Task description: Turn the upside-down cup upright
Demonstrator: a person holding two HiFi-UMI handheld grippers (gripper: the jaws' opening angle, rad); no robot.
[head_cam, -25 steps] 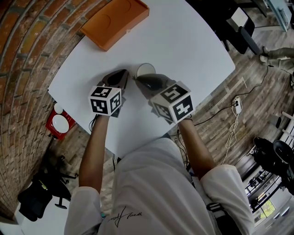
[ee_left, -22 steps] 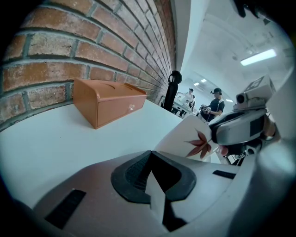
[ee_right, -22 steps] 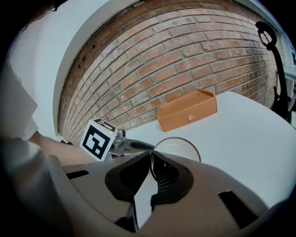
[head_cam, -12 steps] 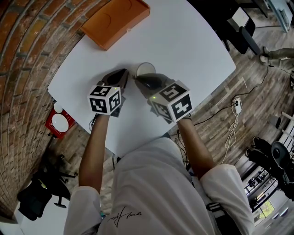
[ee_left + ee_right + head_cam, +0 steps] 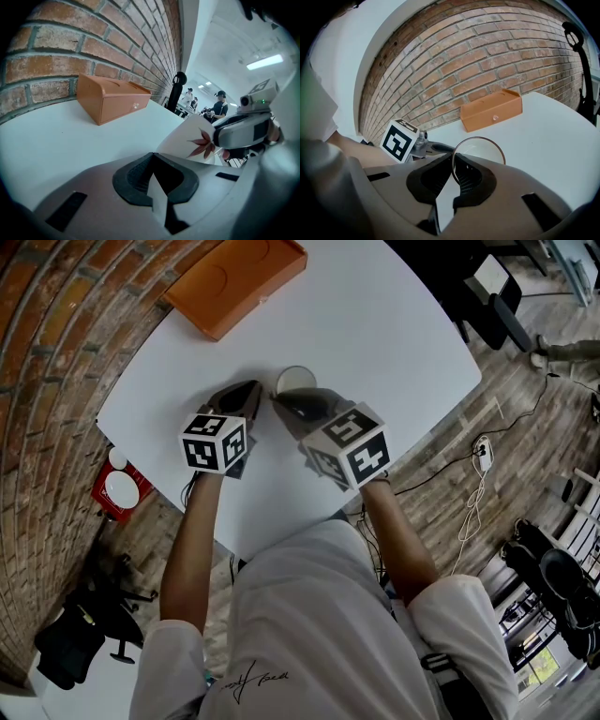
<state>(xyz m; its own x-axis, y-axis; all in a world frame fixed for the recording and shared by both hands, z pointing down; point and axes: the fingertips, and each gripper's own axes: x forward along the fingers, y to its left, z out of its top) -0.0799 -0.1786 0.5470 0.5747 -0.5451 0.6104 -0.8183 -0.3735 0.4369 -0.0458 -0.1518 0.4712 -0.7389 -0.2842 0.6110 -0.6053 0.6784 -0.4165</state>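
A white cup [image 5: 296, 381] with a red leaf print [image 5: 200, 141] is on the white table [image 5: 375, 324], just beyond both grippers. Its open mouth [image 5: 480, 147] faces up and it looks slightly tilted. My right gripper [image 5: 282, 400] is shut on the cup's near rim [image 5: 453, 161], one jaw inside and one outside. My left gripper [image 5: 253, 390] sits just left of the cup, its jaws [image 5: 152, 159] shut together with nothing between them. In the left gripper view, the right gripper's body [image 5: 243, 131] is against the cup.
An orange cardboard box [image 5: 234, 282] lies at the table's far left corner, by the brick wall [image 5: 47, 324]. The table's front edge runs just below the grippers. Chairs, cables and a red-and-white thing [image 5: 120, 491] are on the floor around it.
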